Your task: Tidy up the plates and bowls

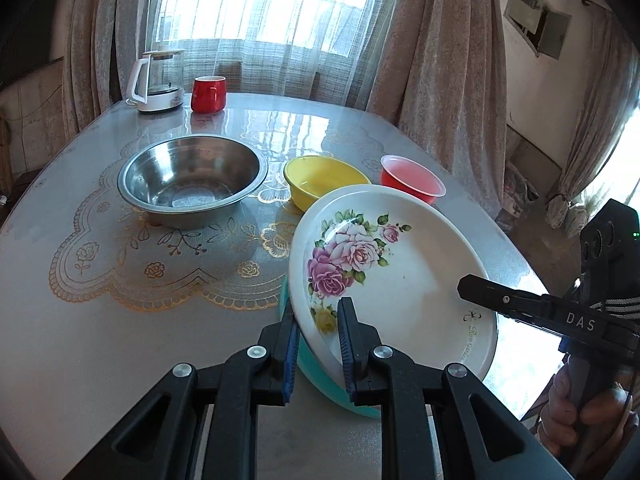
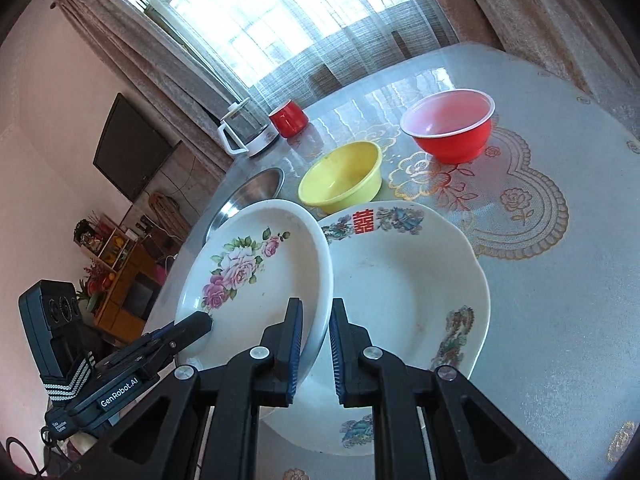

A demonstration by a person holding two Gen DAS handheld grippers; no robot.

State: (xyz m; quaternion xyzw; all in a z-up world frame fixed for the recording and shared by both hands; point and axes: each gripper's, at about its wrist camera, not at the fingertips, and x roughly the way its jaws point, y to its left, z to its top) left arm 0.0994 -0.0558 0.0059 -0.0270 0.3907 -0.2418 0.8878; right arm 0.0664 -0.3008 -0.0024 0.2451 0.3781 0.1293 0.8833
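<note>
- Two grippers in my control grip one rose plate (image 1: 404, 264), held tilted above the table (image 1: 120, 320).
- Left gripper (image 1: 318, 344): jaws clamped on the plate's near rim; a teal underside shows below it.
- Right gripper (image 2: 314, 346): jaws clamped on the opposite rim.
- Beneath the tilted plate lies a second plate (image 2: 408, 280) with a red emblem, flat on the table.
- Steel bowl (image 1: 192, 180), yellow bowl (image 1: 324, 178) and red bowl (image 1: 412, 178) stand behind in a row, apart from one another.
- Red mug (image 1: 208, 94) stands just beside the kettle (image 1: 156, 84) at the far edge.
</note>
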